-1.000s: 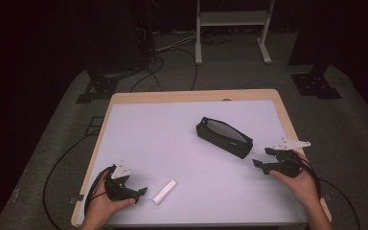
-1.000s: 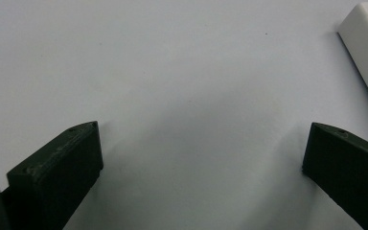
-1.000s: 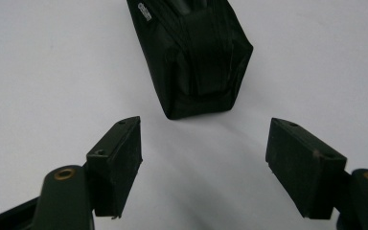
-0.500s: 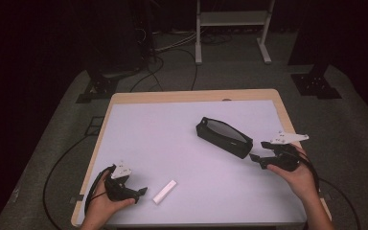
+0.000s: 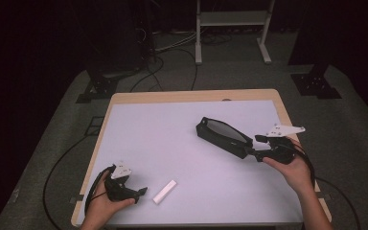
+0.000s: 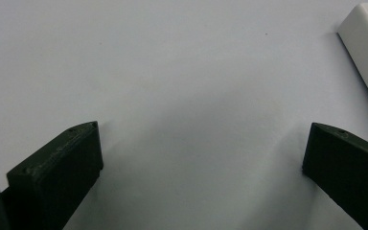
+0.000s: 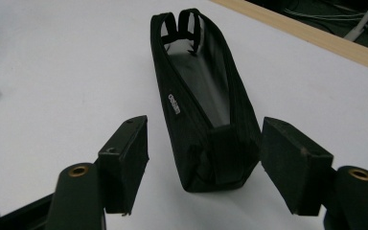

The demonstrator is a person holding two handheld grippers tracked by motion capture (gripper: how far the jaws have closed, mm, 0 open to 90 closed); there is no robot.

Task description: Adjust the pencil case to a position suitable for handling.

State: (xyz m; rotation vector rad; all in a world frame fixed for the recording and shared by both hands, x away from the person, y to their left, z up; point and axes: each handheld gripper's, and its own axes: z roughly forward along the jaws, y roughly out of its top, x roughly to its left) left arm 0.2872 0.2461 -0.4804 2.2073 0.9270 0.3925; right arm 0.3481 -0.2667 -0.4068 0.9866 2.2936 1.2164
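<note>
A long black pouch [image 5: 224, 137] with a clear top panel lies slantwise on the white table [image 5: 172, 143], right of centre. Its near end [image 7: 215, 158] sits between the wide-apart jaws of my right gripper [image 5: 258, 147], which is open; I cannot tell if the pads touch it. A small white bar [image 5: 165, 191] lies near the front left. My left gripper [image 5: 141, 192] rests on the table just left of that bar, open, with bare tabletop between its fingers. The bar's edge [image 6: 366, 62] shows at the upper right of the left gripper view.
The table's wooden rim [image 5: 191, 96] runs along the far side. Beyond it stand a white metal frame [image 5: 230, 28], black stand feet [image 5: 96, 88] and cables [image 5: 167, 52] on the grey floor. Wide bare tabletop lies between the two grippers.
My right gripper has moved left toward the pouch and now brackets its near end. The left gripper and the white bar have stayed put.
</note>
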